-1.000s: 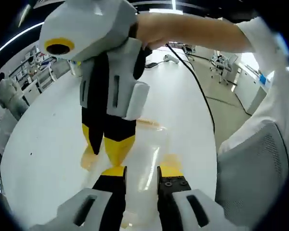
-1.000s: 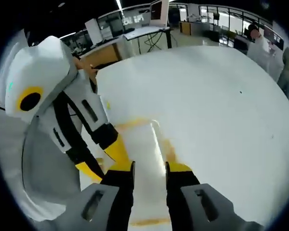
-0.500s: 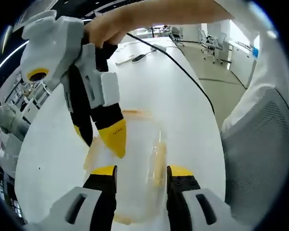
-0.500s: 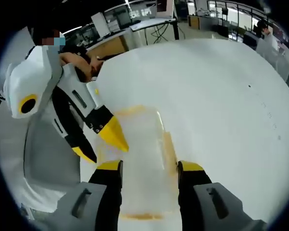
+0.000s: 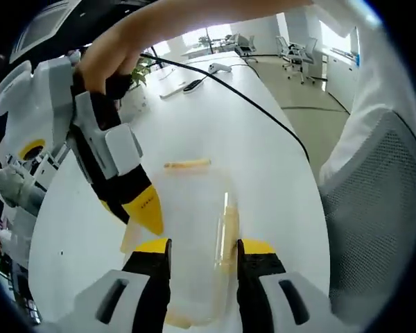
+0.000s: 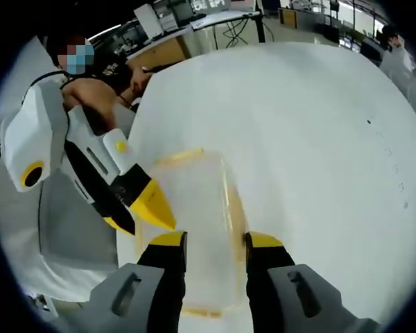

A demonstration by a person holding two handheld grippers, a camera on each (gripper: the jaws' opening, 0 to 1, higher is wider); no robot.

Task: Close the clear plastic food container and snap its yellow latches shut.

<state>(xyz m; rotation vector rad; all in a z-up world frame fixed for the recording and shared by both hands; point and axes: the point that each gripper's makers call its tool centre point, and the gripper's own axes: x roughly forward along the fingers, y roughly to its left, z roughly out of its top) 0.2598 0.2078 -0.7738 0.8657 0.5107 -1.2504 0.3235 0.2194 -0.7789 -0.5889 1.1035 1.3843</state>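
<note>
The clear plastic container [image 5: 191,222] lies on the white table with its lid on, below both grippers. Yellow latches show at its far end [image 5: 187,164] and along its right side [image 5: 227,229]; whether they are snapped down is unclear. My left gripper [image 5: 202,248] hovers over the near part of the box, jaws open and holding nothing. In the right gripper view the container [image 6: 194,201] sits just ahead of my right gripper [image 6: 213,243], also open and holding nothing. The right gripper's fingertips [image 5: 144,211] point at the box's left side. The left gripper's fingertips [image 6: 154,207] show beside the box.
The round white table [image 6: 319,139] spreads wide around the box. A black cable [image 5: 256,104] crosses it, with small devices [image 5: 194,84] at the far end. A mesh chair back [image 5: 364,229] stands at the right. A person's arm [image 5: 194,21] holds the right gripper.
Both grippers have drawn back from the container, so more of it shows. Their jaws stand wider apart than a second ago. The container itself has stayed put.
</note>
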